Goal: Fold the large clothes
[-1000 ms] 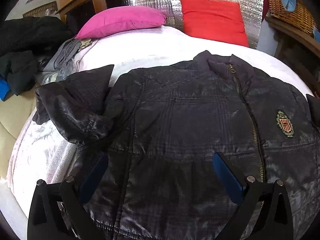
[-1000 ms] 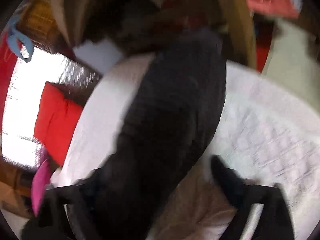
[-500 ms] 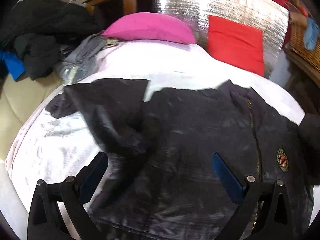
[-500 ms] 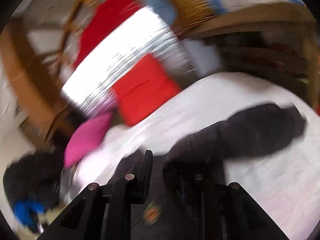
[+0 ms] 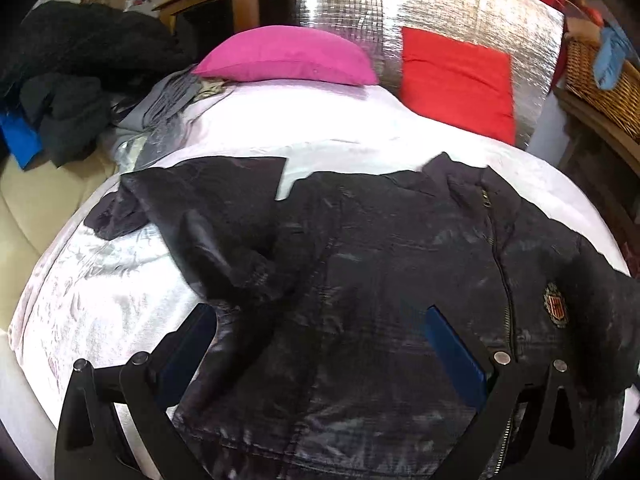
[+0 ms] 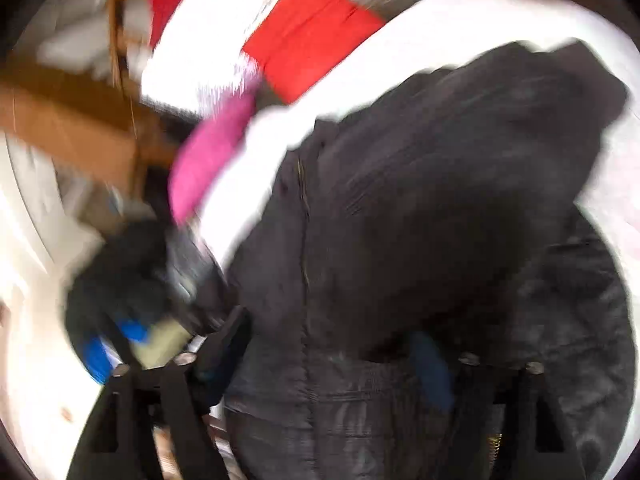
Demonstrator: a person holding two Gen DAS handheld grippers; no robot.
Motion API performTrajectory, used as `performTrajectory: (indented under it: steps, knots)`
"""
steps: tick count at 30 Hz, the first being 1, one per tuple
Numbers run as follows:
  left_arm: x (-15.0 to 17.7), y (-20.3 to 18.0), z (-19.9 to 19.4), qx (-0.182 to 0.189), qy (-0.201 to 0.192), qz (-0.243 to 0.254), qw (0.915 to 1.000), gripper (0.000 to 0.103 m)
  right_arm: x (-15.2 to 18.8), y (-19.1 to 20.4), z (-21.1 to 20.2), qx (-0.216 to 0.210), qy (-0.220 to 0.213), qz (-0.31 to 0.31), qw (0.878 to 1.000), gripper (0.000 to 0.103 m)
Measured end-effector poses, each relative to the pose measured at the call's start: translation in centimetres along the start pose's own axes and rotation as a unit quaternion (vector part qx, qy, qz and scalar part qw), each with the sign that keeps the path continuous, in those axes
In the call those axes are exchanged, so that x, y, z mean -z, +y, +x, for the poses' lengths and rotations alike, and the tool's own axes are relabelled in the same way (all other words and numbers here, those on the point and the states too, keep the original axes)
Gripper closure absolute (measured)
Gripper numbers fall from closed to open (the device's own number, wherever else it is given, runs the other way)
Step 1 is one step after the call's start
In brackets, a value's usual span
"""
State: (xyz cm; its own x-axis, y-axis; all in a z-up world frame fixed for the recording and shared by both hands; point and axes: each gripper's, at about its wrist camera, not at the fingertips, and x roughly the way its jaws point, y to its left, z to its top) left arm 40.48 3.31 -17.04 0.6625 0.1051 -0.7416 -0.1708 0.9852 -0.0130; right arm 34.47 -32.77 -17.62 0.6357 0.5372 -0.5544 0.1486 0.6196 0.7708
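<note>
A large black padded jacket (image 5: 380,264) lies front up on a white bed (image 5: 100,300), zipped, with a crest badge (image 5: 554,310) on the chest. Its left sleeve (image 5: 216,224) lies bunched and folded beside the body. My left gripper (image 5: 320,340) is open and empty, just above the jacket's lower left part. In the blurred right wrist view the jacket (image 6: 420,200) has its right sleeve (image 6: 500,128) folded over the chest. My right gripper (image 6: 328,352) is open above the jacket's front, holding nothing.
A pink pillow (image 5: 288,60) and a red pillow (image 5: 456,80) lie at the head of the bed against a silver panel. A heap of dark clothes (image 5: 68,92) is at the left. A wicker basket (image 5: 600,80) stands on a wooden shelf at the right.
My right gripper was shut on the right sleeve, carried it over the jacket's chest, and has now opened and let it go. My left gripper drew back and to the left, staying open.
</note>
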Motion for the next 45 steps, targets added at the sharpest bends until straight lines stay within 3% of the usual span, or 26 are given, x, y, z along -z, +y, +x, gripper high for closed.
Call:
performTrajectory:
  steps: [3, 6, 9, 12, 14, 15, 16, 19, 20, 23, 27, 31, 36, 37, 38, 39, 42, 45]
  knots:
    - [0.3, -1.1, 0.1, 0.005, 0.003, 0.011, 0.9999, 0.000, -1.9, -3.4, -3.7, -0.036, -0.049, 0.071, 0.996, 0.014]
    - [0.6, -2.3, 0.3, 0.020, 0.008, 0.023, 0.9995, 0.000, -4.2, -7.4, -5.7, -0.009, -0.111, 0.139, 0.984, 0.013]
    - [1.1, -3.7, 0.5, 0.029, 0.012, 0.041, 0.9987, 0.000, -6.6, -10.7, -3.7, -0.006, -0.111, 0.204, 0.973, 0.013]
    - [1.3, -4.6, 0.7, 0.034, 0.014, 0.049, 0.9981, 0.000, -7.9, -12.4, -0.9, 0.015, -0.113, 0.231, 0.966, 0.015]
    - [1.4, -4.9, 0.8, 0.033, 0.014, 0.052, 0.9980, 0.000, -8.6, -13.3, 0.2, 0.034, -0.121, 0.238, 0.963, 0.020]
    - [1.4, -5.0, 0.9, 0.032, 0.014, 0.053, 0.9980, 0.000, -8.7, -13.6, 0.7, 0.022, -0.132, 0.246, 0.960, 0.025]
    - [1.5, -5.1, 0.9, 0.032, 0.014, 0.054, 0.9979, 0.000, -8.9, -13.7, 0.7, 0.010, -0.140, 0.243, 0.960, 0.035]
    - [1.5, -5.1, 0.9, 0.029, 0.013, 0.057, 0.9979, 0.000, -9.4, -13.1, 0.8, 0.008, -0.151, 0.209, 0.966, 0.070]
    - [1.5, -5.0, 0.9, 0.028, 0.013, 0.057, 0.9979, 0.000, -9.5, -12.5, 1.0, 0.021, -0.155, 0.198, 0.967, 0.073]
    - [1.1, -4.1, 0.5, 0.028, 0.009, 0.042, 0.9987, 0.000, -9.8, -9.0, -0.3, 0.042, -0.195, 0.133, 0.971, 0.074]
    - [0.5, -2.0, -0.5, 0.022, -0.006, 0.022, 0.9995, 0.000, -8.7, -0.1, -2.3, -0.006, -0.228, -0.010, 0.974, 0.074]
    - [0.1, 0.4, -1.2, 0.024, -0.014, -0.001, 0.9996, 0.000, -6.3, 6.7, 0.3, -0.062, -0.188, -0.109, 0.974, 0.074]
    - [-0.3, 4.5, -1.9, 0.032, -0.021, -0.044, 0.9983, 0.000, -2.6, 11.7, 5.3, -0.111, -0.088, -0.164, 0.976, 0.069]
    - [-0.5, 5.0, -1.9, 0.032, -0.022, -0.051, 0.9979, 0.000, -1.9, 12.4, 6.2, -0.119, -0.064, -0.170, 0.976, 0.050]
    - [-0.5, 5.9, -1.9, 0.034, -0.023, -0.061, 0.9973, 0.000, -1.4, 13.0, 7.5, -0.123, -0.038, -0.172, 0.977, 0.016]
    - [-0.5, 6.4, -1.9, 0.034, -0.022, -0.068, 0.9969, 0.000, -1.3, 13.3, 8.8, -0.121, -0.020, -0.169, 0.978, 0.007]
    - [-0.6, 8.0, -1.6, 0.041, -0.016, -0.088, 0.9952, 0.000, 0.0, 14.7, 11.5, -0.134, 0.018, -0.184, 0.973, 0.005]
    - [-0.6, 8.8, -1.1, 0.061, 0.001, -0.100, 0.9931, 0.000, -0.1, 14.9, 10.5, -0.108, -0.005, -0.204, 0.973, 0.005]
